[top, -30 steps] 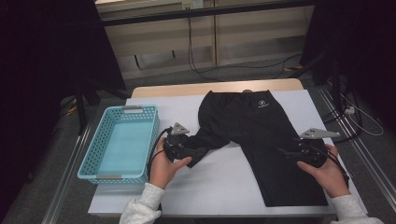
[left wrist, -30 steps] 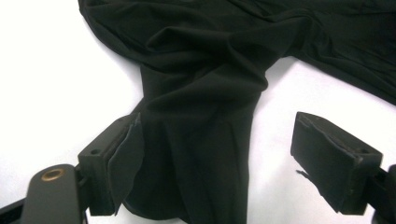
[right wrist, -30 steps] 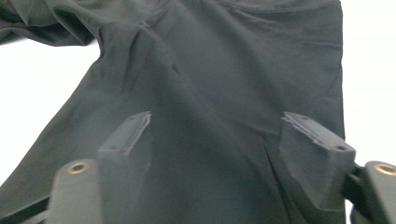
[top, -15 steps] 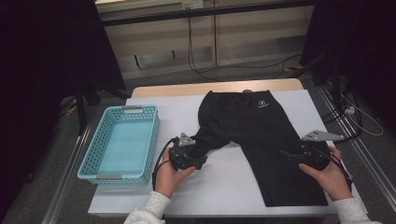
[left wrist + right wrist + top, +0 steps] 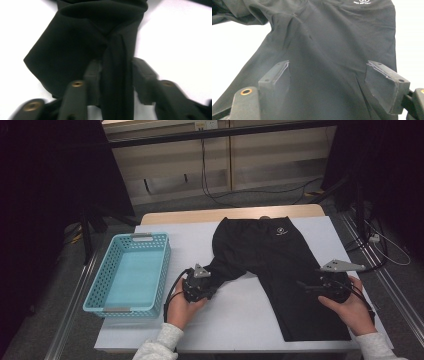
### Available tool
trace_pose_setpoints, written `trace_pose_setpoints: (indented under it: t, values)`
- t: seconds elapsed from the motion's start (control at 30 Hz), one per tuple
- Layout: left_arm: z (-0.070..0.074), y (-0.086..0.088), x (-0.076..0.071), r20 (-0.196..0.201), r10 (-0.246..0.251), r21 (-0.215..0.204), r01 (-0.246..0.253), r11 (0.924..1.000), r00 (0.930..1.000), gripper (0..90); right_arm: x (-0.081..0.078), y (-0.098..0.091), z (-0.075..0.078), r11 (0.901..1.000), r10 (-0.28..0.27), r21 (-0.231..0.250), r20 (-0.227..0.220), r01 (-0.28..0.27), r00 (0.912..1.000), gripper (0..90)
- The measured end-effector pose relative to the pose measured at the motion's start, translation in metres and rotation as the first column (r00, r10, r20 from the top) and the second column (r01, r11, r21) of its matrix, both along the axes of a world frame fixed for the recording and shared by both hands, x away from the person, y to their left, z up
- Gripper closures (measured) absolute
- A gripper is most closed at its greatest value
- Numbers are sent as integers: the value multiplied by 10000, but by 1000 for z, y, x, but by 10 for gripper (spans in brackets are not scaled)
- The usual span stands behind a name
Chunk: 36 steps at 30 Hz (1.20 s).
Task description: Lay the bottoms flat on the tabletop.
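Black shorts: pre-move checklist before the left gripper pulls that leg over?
1. Left gripper has cloth: ok, jaws have just been closing with a fold of the black shorts between them.
2. Pads fully pressing the fold: cannot tell.
3. Right gripper open above the other leg: ok, nothing pinched.
4. Logo side up, waistband far: ok.
5. Blue basket apart from the shorts: ok.
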<state>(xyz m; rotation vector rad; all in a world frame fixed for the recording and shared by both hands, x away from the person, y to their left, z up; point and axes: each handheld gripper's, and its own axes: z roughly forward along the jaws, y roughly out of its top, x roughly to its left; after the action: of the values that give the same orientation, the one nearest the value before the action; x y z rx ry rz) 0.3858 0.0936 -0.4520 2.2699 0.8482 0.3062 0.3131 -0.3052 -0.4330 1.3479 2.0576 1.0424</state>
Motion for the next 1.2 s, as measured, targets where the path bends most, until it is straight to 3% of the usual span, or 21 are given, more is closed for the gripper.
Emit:
trace_pose_setpoints:
  t: [0.13, 0.23, 0.33, 0.47, 0.57, 0.6, 0.63, 0.67, 0.77, 0.83, 0.97, 1.0, 1.1, 1.2]
  values:
    - [2, -3, 0, -596, 21, -191, -32, 9998, 9982, 861, -2, -2, 0, 10000, -27, 52, 12, 27, 10000, 206]
    - [4, -7, -1, -875, 30, -254, -52, 9997, 9962, 874, -3, -2, 0, 10000, -28, 55, -7, 28, 10000, 206]
    - [10, -12, -5, -1273, -253, -777, 154, 9969, 9915, 878, -3, -1, 1, 10000, 27, 77, -7, -27, 10000, 205]
    - [22, -27, -16, -1514, -1060, -1598, 815, 9838, 9828, 878, -4, 1, 2, 9999, 109, 88, 61, -110, 9999, 202]
    - [26, -39, -23, -1646, -1634, -1910, 1311, 9728, 9727, 868, -5, 4, 2, 9998, 193, 85, 66, -193, 9998, 200]
    - [26, -41, -24, -1565, -1681, -2055, 1343, 9694, 9733, 845, -5, 4, 2, 9998, 201, 91, 49, -202, 9998, 200]
    - [26, -42, -23, -1189, -1441, -1954, 1191, 9735, 9824, 722, -5, 5, 2, 9997, 199, 107, 24, -200, 9998, 200]
    - [26, -41, -22, -939, -1317, -1854, 1126, 9762, 9868, 531, -5, 5, 2, 9997, 219, 81, 71, -220, 9997, 199]
    - [31, -31, -17, -725, -1058, -2045, 891, 9748, 9917, 383, -5, 8, 2, 9996, 291, 57, 73, -291, 9996, 199]
    - [35, -23, -13, -246, -764, -1794, 708, 9812, 9968, 333, -5, 10, 3, 9992, 392, 46, 82, -392, 9992, 200]
    - [38, -6, -3, -79, -24, -1947, 8, 9809, 10000, 266, -4, 14, 0, 9988, 485, -33, 4, -485, 9988, 198]
    - [38, -2, -1, 135, 19, -1788, 6, 9839, 9999, 257, -4, 14, 0, 9988, 493, -64, -16, -493, 9988, 197]
    - [37, 7, 4, 6, 355, -1930, -347, 9806, 9994, 240, -4, 16, -1, 9986, 518, -99, -45, -518, 9986, 197]
    - [36, 13, 6, 132, 632, -1833, -597, 9812, 9979, 238, -3, 19, 0, 9981, 612, -112, -33, -612, 9981, 196]
